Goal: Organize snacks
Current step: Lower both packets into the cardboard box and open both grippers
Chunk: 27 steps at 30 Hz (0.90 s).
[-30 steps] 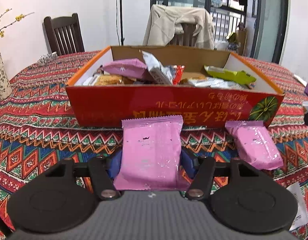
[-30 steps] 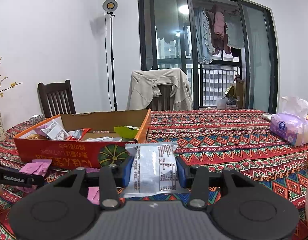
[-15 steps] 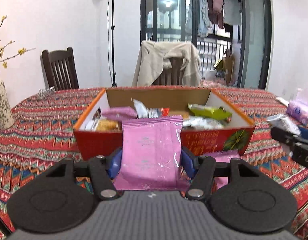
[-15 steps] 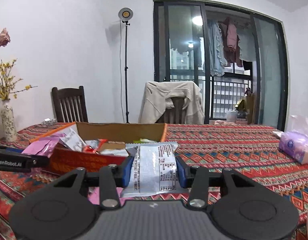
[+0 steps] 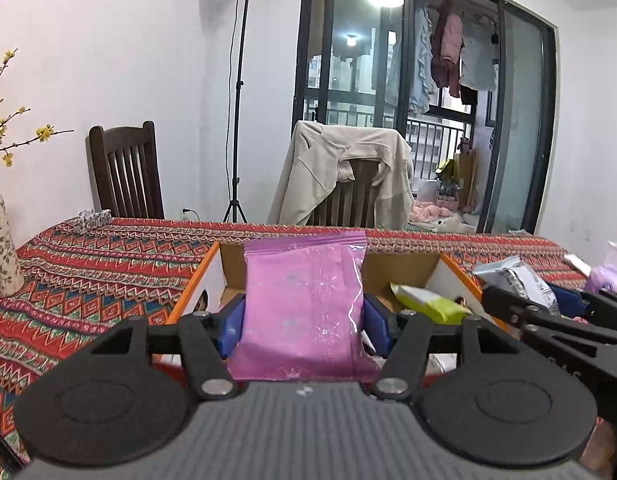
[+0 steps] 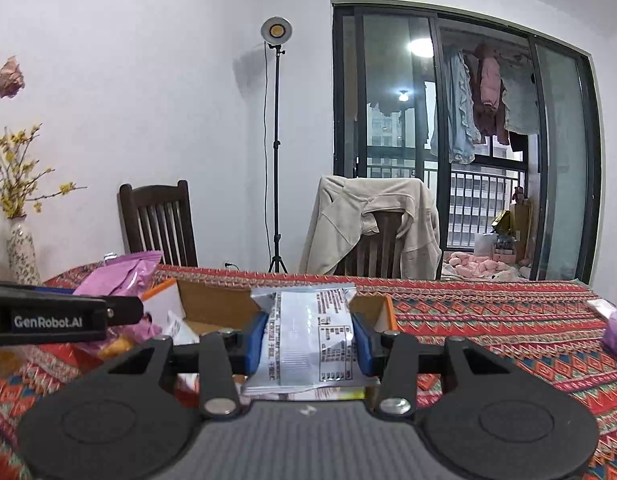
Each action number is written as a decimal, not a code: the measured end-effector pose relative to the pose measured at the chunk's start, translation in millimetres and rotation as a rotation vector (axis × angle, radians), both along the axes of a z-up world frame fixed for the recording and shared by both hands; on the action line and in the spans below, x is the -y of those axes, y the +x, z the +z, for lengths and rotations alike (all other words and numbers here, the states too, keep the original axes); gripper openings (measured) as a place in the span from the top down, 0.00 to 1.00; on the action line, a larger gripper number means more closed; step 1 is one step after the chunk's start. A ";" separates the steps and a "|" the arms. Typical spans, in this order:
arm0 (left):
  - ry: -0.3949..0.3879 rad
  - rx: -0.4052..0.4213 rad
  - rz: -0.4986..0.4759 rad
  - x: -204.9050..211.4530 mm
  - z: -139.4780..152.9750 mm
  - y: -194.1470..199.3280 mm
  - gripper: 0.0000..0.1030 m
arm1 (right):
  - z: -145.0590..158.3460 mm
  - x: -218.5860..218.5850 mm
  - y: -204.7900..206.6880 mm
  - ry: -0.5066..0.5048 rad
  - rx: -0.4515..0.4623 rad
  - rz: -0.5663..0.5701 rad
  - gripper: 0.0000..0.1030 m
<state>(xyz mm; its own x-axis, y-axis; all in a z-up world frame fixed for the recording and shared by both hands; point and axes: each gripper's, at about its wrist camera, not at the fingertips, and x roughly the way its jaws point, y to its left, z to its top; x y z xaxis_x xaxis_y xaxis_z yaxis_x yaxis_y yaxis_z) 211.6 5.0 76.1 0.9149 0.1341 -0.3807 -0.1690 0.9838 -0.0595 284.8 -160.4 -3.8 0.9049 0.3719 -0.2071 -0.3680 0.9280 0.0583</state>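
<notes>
Above the near wall of the snack box (image 5: 452,270), the pink packet (image 5: 304,304) stands clamped by its side edges between the blue pads of the left gripper (image 5: 304,316), its long axis running forward, away from the camera, over the box opening. The white packet (image 6: 312,332) is pinched the same way in the right gripper (image 6: 308,336), printed face up, long axis also forward, above the box's right end. Both sets of jaws are closed on their loads; neither packet touches the table (image 6: 488,320). In my judgement the box lies directly ahead of and below both packets, so the coming move is a short carry forward and a release, the left hand being nearer the box's middle. The left view shows a yellow-green packet (image 5: 428,302) inside at the right end; the right view hides it but shows other packets (image 6: 176,326) at the left end.
</notes>
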 end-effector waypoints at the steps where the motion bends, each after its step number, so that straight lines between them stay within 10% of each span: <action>1: -0.002 0.002 0.002 -1.6 1.2 5.5 0.40 | 2.3 -3.6 5.5 0.005 -0.001 -0.002 0.58; 10: -0.039 0.103 0.062 -22.6 -0.5 39.4 0.40 | -3.2 -19.8 46.2 0.043 0.034 -0.067 0.58; 23: -0.011 0.033 0.064 -31.5 -26.4 57.2 0.39 | -33.1 -29.2 61.8 -0.015 -0.045 -0.041 0.57; 25: -0.010 0.043 0.077 -32.3 -27.6 54.8 0.32 | -34.9 -29.3 62.4 -0.017 -0.054 -0.041 0.57; 27: -0.017 0.056 0.095 -34.6 -27.6 52.2 0.00 | -34.5 -26.3 60.4 0.001 -0.052 -0.046 0.37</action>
